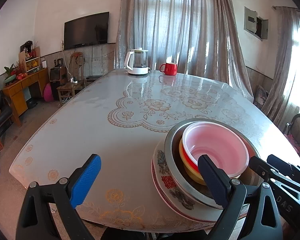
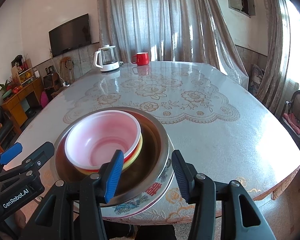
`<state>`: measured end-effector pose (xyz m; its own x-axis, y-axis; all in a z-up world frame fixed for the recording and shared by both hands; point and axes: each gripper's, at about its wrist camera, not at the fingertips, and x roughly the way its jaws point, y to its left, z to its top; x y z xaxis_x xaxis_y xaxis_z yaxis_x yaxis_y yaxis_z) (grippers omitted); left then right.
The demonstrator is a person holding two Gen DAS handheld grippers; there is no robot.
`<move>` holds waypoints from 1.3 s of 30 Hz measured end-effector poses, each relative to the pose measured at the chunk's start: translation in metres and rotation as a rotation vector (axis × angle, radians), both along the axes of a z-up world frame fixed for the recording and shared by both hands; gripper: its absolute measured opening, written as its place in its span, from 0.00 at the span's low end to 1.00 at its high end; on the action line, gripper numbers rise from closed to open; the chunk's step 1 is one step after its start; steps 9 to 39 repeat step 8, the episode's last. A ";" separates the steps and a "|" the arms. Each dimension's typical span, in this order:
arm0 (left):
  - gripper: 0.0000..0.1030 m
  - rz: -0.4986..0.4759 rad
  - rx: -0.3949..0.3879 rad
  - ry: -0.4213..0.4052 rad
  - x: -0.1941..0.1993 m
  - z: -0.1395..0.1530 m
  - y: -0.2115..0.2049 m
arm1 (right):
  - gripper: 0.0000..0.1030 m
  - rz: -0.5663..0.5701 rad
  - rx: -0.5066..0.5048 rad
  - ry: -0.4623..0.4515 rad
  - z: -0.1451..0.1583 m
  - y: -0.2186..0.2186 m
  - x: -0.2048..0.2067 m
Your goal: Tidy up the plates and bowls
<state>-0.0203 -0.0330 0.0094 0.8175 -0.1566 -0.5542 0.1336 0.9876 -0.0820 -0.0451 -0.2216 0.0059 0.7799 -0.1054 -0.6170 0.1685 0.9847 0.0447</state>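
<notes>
Stack: pink plastic bowl [image 2: 102, 138] in yellow-red bowl [image 2: 137, 151], steel basin [image 2: 159, 140], flowered china plate [image 2: 150, 200]; desk [image 2: 210, 130] edge, six o'clock
Left claw [image 1: 150, 180]: wide, empty
Right claw [image 2: 148, 176]: half open, straddling basin rim; no grip

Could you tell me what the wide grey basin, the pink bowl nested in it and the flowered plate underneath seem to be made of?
Wide grey basin: likely stainless steel, brushed with a bright shiny rim. Pink bowl: probably plastic, with thin, slightly translucent matte walls. Flowered plate: apparently glazed ceramic or enamel, glossy white with printed decoration.
</notes>
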 end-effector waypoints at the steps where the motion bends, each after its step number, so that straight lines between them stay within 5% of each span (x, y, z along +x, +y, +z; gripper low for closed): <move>1: 0.95 -0.003 -0.005 -0.005 0.000 0.000 0.000 | 0.49 0.000 0.002 0.003 -0.001 0.000 0.001; 39: 0.91 -0.010 -0.017 -0.005 0.006 0.001 0.002 | 0.49 -0.005 0.012 0.002 -0.003 -0.005 0.007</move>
